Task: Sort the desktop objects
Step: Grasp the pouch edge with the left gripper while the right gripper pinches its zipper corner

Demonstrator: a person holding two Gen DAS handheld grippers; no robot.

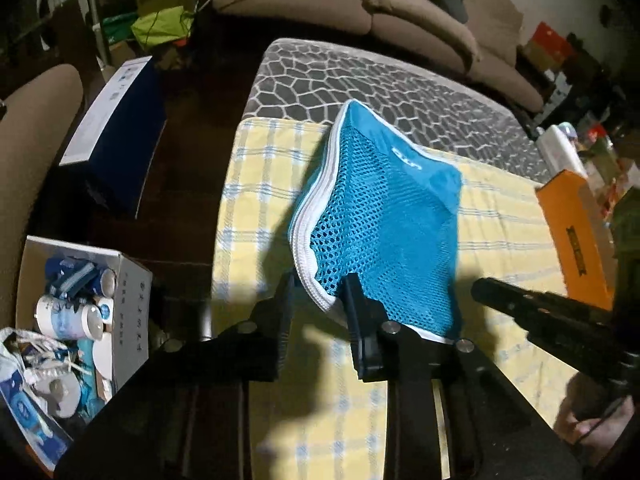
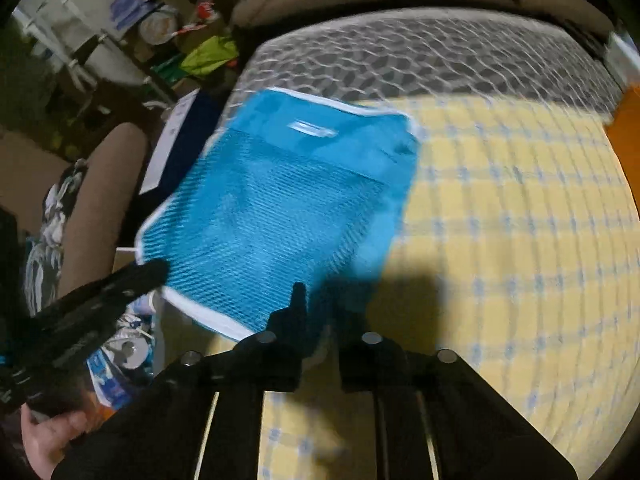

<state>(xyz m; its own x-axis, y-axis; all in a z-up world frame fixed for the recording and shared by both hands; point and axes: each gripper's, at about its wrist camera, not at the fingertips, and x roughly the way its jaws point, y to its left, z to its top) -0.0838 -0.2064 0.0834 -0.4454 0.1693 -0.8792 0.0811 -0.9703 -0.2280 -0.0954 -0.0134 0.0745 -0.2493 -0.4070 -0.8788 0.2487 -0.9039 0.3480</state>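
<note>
Both grippers are on the blue mesh bag [image 1: 372, 216] now. The left gripper [image 1: 320, 300] has its jaws clamped on the bag's near corner by the white-piped edge, and the right gripper [image 2: 320, 308] has its jaws pinched on the near edge further along. The bag hangs between them, lifted clear over the near half of the bench [image 1: 500, 216] with its yellow check cloth.

As for progress, this looks early. The bag appears flat and empty, nothing seems to have gone in yet, and its opening is not visibly parted. No loose items show on the cloth; only an orange box [image 1: 576, 232] sits at the right edge. Down on the floor to the left, a carton [image 1: 128, 284] is stuffed with tubs and packets. Whether those are what gets sorted I can't say.

The bag's long axis runs away from the grippers toward the far end of the bench. The solid blue band with the small logo sits at the far end, and the mesh panel is nearest the jaws.
</note>
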